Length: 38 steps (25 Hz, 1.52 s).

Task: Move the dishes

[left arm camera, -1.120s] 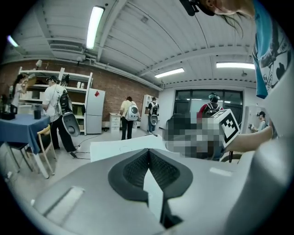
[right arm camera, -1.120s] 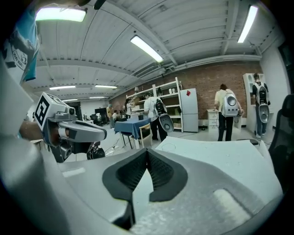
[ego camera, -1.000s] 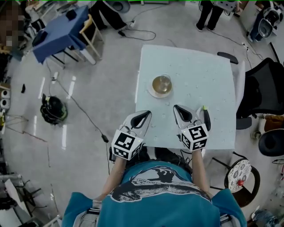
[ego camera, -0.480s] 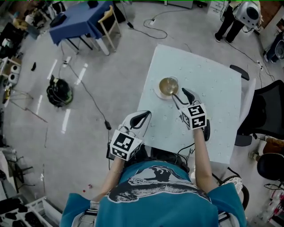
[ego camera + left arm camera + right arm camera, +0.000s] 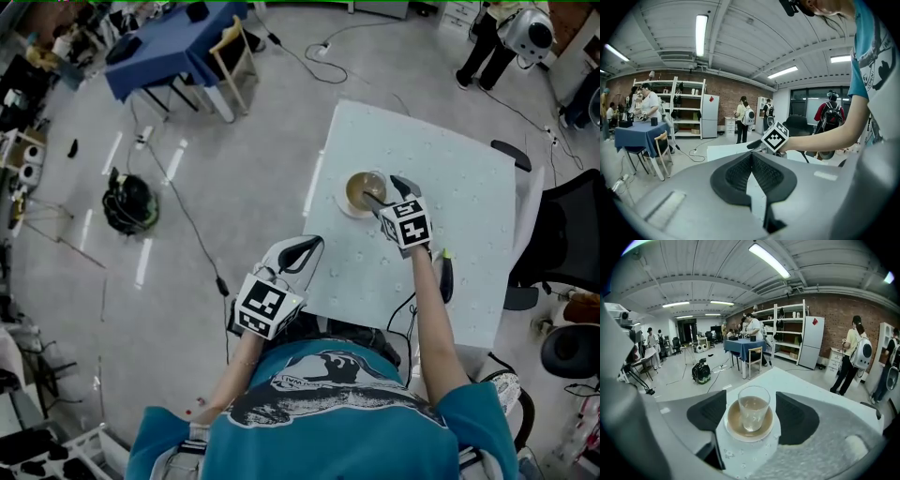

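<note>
In the head view a pale bench [image 5: 459, 178] fills the upper right of the frame. A clear glass [image 5: 753, 406] stands upright on a tan saucer [image 5: 735, 430], and the pair sits in the bench's upper-left part, near its left edge.

The right gripper [image 5: 386, 190] reaches up to the dishes from below and right of them. Its fingers [image 5: 708, 413] have just been opening and now stand wide apart. In the right gripper view the glass and saucer lie between them, one dark pad on each side, and neither pad touches the glass. The saucer's rim comes close to both pads; whether it touches them cannot be told.

The left gripper [image 5: 298, 251] hovers at the bench's lower-left edge, well apart from the dishes. Its fingers [image 5: 736, 173] are closed, tips meeting, with nothing between them.

A dark object [image 5: 444, 277] lies on the bench just right of the right forearm; what it is cannot be made out. On the floor [image 5: 234, 178] to the left, a blue table [image 5: 169, 47] with a chair [image 5: 234, 47] stands at the upper left of the frame, and a black bag [image 5: 129, 202] sits at mid left.
</note>
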Available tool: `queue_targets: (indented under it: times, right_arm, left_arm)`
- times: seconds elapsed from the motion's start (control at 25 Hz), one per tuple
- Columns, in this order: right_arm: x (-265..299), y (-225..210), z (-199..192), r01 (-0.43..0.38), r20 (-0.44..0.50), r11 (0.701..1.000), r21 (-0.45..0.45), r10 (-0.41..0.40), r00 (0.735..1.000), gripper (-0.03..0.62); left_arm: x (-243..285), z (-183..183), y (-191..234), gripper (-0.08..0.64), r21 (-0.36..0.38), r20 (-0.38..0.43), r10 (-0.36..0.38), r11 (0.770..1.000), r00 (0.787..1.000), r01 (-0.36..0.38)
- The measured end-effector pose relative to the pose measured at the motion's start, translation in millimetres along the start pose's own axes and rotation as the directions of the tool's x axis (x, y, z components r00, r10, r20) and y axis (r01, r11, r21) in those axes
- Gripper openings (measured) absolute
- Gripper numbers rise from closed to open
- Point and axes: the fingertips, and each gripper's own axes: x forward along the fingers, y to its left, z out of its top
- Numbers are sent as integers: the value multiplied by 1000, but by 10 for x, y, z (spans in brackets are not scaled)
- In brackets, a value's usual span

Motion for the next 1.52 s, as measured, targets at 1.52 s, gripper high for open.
queue_targets:
  times: [1.52]
  right_arm:
    - [68,-4,-443,237,92,868,436,-305,948,281]
  left_arm:
    - [-78,-100,652,12,-31,15,-167,985,986,168]
